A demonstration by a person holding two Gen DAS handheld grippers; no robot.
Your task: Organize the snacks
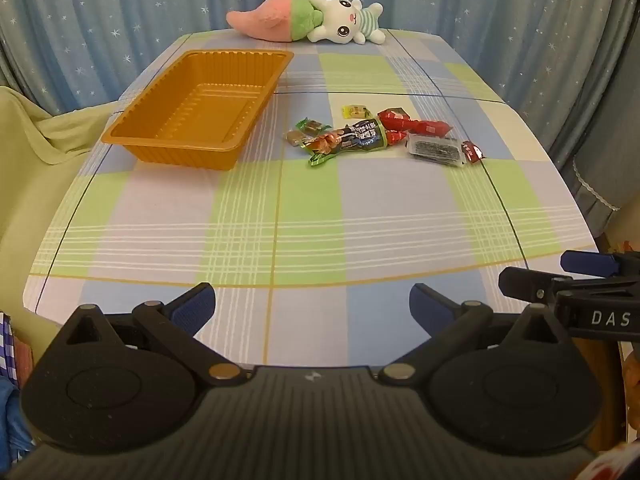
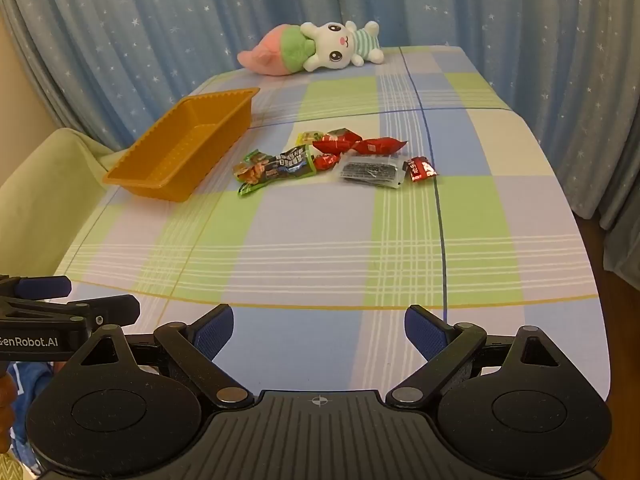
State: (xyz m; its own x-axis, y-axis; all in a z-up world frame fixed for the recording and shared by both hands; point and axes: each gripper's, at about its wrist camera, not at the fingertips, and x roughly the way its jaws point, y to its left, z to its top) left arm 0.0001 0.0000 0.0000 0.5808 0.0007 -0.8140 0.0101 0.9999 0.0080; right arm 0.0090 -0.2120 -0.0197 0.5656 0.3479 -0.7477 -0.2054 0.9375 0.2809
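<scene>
Nothing yet gathered: snacks (image 1: 376, 136) lie loose on the table (image 1: 280, 220) beside the empty orange tray (image 1: 200, 108); both left gripper (image 1: 312, 306) and right gripper (image 2: 319, 330) hover with jaws wide, empty; next, likely reach forward for one packet.

An orange plastic tray (image 1: 200, 112) with ribbed walls is seen upright and empty on the left of the checked cloth. To its right, apart from it, wrapped snacks are clustered: a long dark packet with green ends (image 1: 352, 140), red wrapped pieces (image 1: 416, 124), a small yellow sweet (image 1: 355, 111), a clear flat sachet of dark contents (image 1: 434, 151), and a small red packet (image 1: 473, 152) just beside the sachet.
</scene>
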